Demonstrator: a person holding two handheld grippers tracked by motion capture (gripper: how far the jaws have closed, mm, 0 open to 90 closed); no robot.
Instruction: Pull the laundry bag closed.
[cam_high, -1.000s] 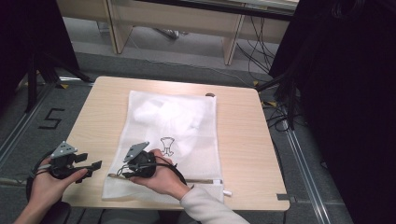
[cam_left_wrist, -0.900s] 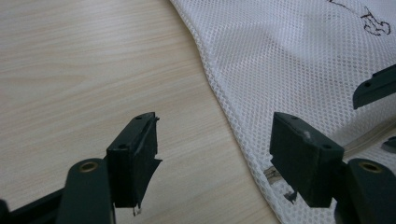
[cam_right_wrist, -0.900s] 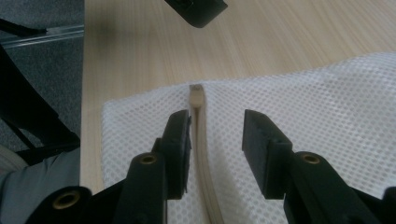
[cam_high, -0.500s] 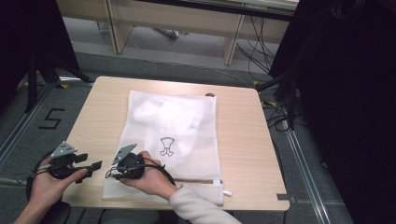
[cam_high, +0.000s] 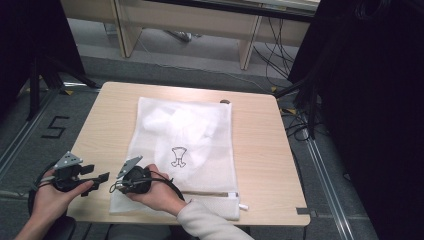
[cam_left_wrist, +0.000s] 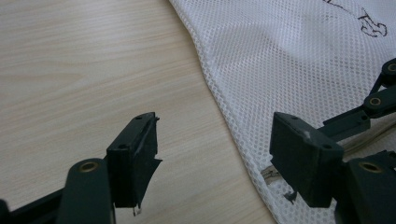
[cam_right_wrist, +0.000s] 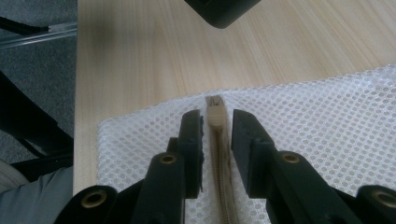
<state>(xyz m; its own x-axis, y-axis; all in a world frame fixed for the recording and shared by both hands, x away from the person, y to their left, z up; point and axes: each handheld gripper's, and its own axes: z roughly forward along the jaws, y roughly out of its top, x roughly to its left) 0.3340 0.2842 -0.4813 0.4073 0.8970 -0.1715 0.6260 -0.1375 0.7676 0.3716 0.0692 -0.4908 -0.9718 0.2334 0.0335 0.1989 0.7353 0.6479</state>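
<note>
Right gripper view recorded the right gripper (cam_right_wrist: 217, 128) with jaws narrowly parted, the zipper (cam_right_wrist: 215, 114) of the mesh bag (cam_right_wrist: 327, 121) between them, not clamped. Left gripper (cam_left_wrist: 212, 161) stood released over the table (cam_left_wrist: 84, 70), bag edge beyond.

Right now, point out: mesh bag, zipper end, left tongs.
mesh bag (cam_high: 200, 130), high view, middle of the white mesh.
zipper end (cam_right_wrist: 215, 112), right gripper view, beige tip between the jaws.
left tongs (cam_left_wrist: 212, 163), left gripper view, midway between fingertips.

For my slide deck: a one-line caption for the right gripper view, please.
Right gripper, jaws narrowly apart, straddling the beige zipper of a white mesh laundry bag on a wooden table.
</note>
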